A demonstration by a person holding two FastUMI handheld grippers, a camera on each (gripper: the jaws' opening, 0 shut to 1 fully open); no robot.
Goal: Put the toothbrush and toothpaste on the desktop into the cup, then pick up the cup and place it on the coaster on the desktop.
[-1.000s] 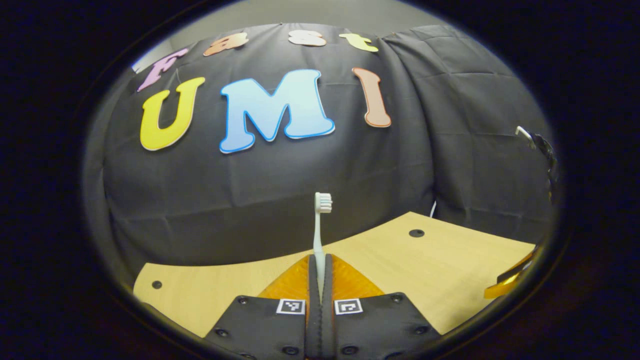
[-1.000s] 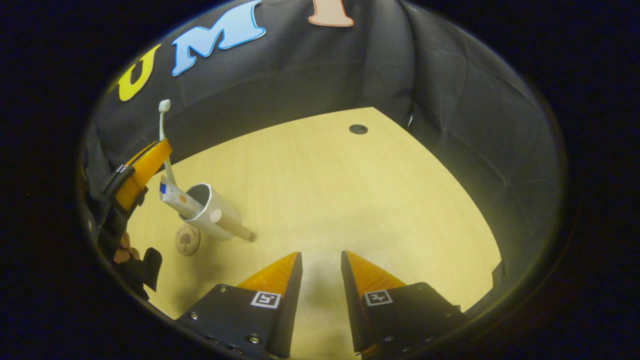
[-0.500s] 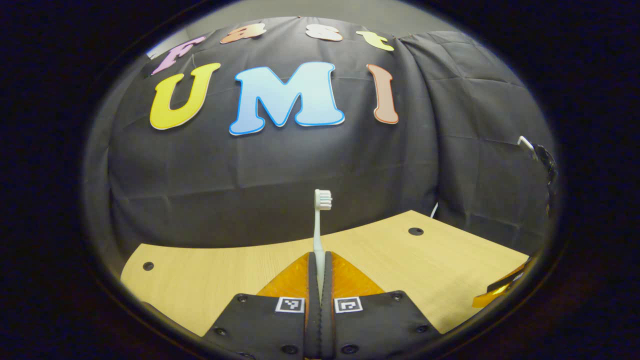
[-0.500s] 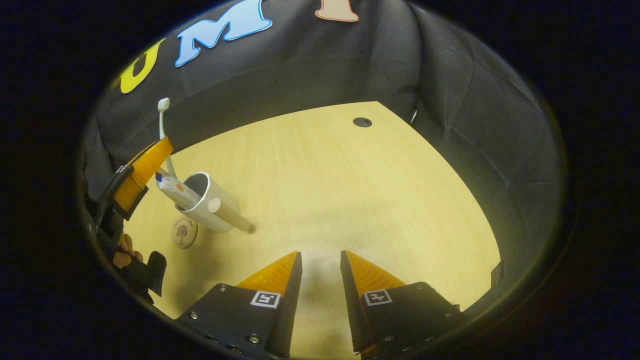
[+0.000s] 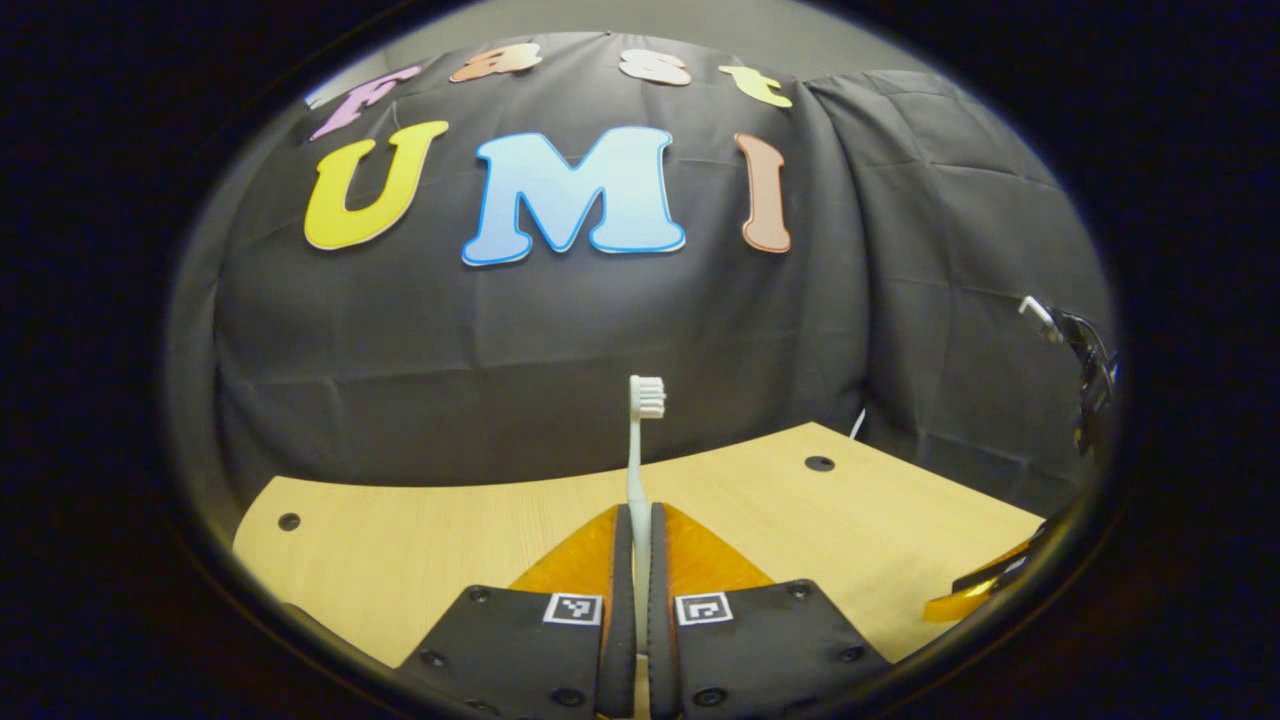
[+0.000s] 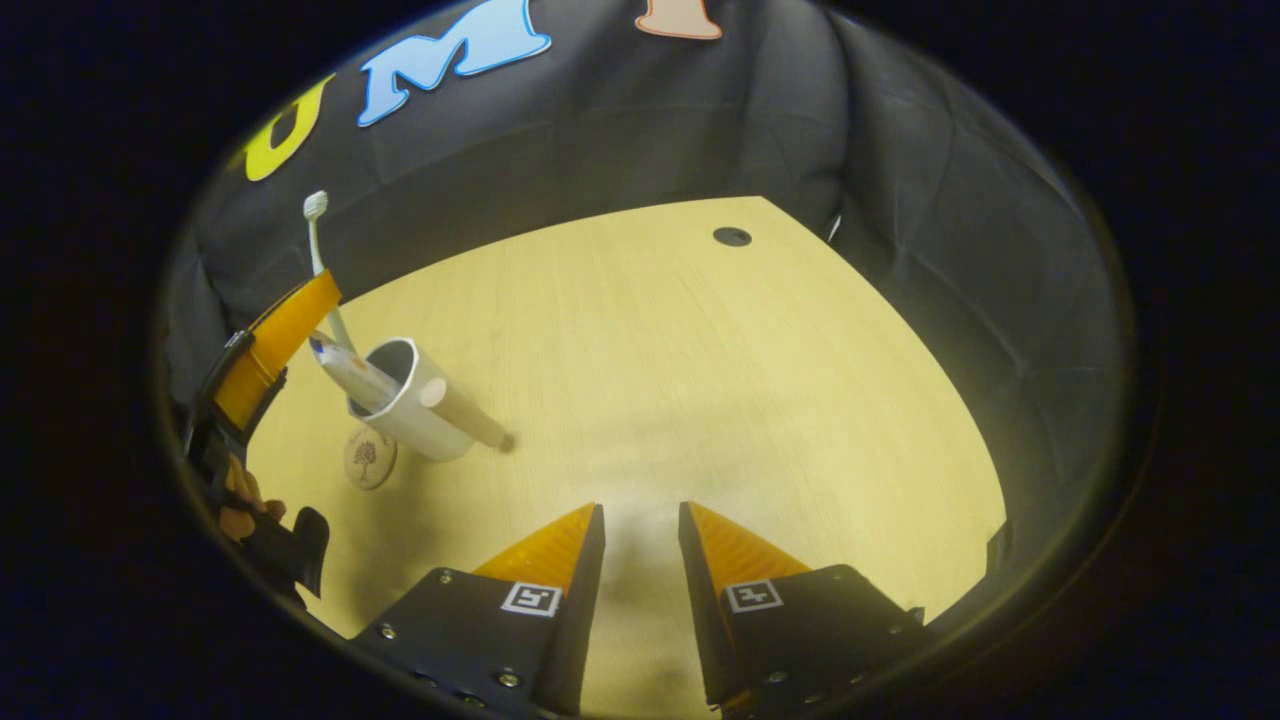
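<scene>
Since a second ago your left claw [image 5: 634, 520] has carried the toothbrush [image 5: 638, 440] lower, still pinched upright, above the cup [image 6: 415, 400] holding the toothpaste [image 6: 345, 368] beside the coaster [image 6: 369, 458]. Your right claw [image 6: 640, 515] hovers parted over the counter [image 6: 700, 380].

The left gripper [image 5: 634, 515] has its fingers nearly closed together, while the right gripper [image 6: 640, 515] hangs parted.
</scene>
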